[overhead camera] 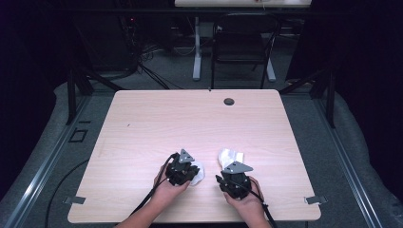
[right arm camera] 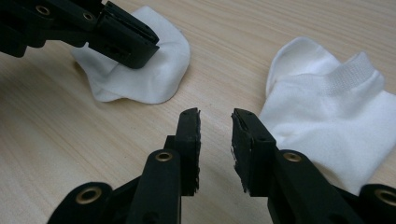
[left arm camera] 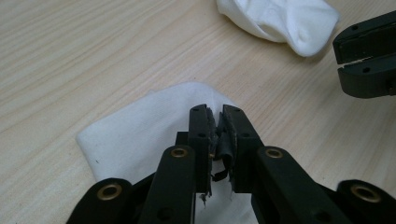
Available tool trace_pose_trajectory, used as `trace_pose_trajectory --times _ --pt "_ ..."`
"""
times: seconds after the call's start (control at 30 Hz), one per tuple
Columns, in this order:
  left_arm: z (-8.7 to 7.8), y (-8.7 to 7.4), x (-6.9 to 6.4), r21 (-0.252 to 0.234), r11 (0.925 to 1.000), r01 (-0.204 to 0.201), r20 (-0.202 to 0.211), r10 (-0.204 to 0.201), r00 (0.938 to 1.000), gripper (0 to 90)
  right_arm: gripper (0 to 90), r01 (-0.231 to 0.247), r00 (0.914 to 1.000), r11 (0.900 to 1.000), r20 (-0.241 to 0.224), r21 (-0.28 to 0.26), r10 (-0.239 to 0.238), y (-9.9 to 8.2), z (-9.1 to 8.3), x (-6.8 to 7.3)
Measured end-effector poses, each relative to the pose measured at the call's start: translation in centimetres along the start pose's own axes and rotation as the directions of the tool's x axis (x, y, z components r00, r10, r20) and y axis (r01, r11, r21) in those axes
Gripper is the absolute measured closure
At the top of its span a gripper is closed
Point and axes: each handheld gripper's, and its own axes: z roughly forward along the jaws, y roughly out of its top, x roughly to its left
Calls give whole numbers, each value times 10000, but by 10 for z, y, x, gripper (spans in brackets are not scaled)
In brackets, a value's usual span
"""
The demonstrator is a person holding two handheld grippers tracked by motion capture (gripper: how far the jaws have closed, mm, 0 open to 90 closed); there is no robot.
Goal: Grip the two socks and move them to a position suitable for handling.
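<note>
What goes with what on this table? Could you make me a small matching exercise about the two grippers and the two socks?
Things:
1. left gripper
2. right gripper
3. left sock
4. right sock

States:
A. lies loose on the table, ribbed cuff showing, beside open jaws
B. jaws apart, nothing between them
C. jaws nearly together over white cloth
D. lies flat under the nearly closed jaws

Pairs: 1-C, 2-B, 3-D, 4-A
</note>
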Motion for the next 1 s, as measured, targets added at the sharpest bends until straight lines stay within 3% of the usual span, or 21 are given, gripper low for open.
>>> trace_pose_trajectory --times 0.3,0.47,0.63,0.67,0.77,0.9,1.0 --pt "-11 2 3 -431 9987 289 230 -279 9993 867 727 46 10000 10000 2 -38 -46 1 1 2" --pt "-27 3 11 -921 9932 718 444 -679 9967 867 795 326 9989 9995 -342 -35 -327 2 4 10" --pt "-39 1 19 -1161 9894 875 457 -827 9955 868 865 669 9963 9978 -540 -11 -668 13 8 18" --pt "-43 -1 23 -1246 9874 975 477 -922 9946 868 892 441 9956 9990 -829 73 -434 20 12 21" --pt "-47 -3 28 -1261 9862 1072 490 -1017 9936 868 900 507 9942 9984 -959 230 -483 28 27 27" --pt "-49 -5 32 -1366 9836 1176 482 -1120 9925 868 900 605 9951 9971 -808 461 -567 32 46 33" --pt "-50 -6 33 -1361 9830 1229 515 -1169 9918 868 898 582 9957 9981 -733 205 -566 35 52 36"
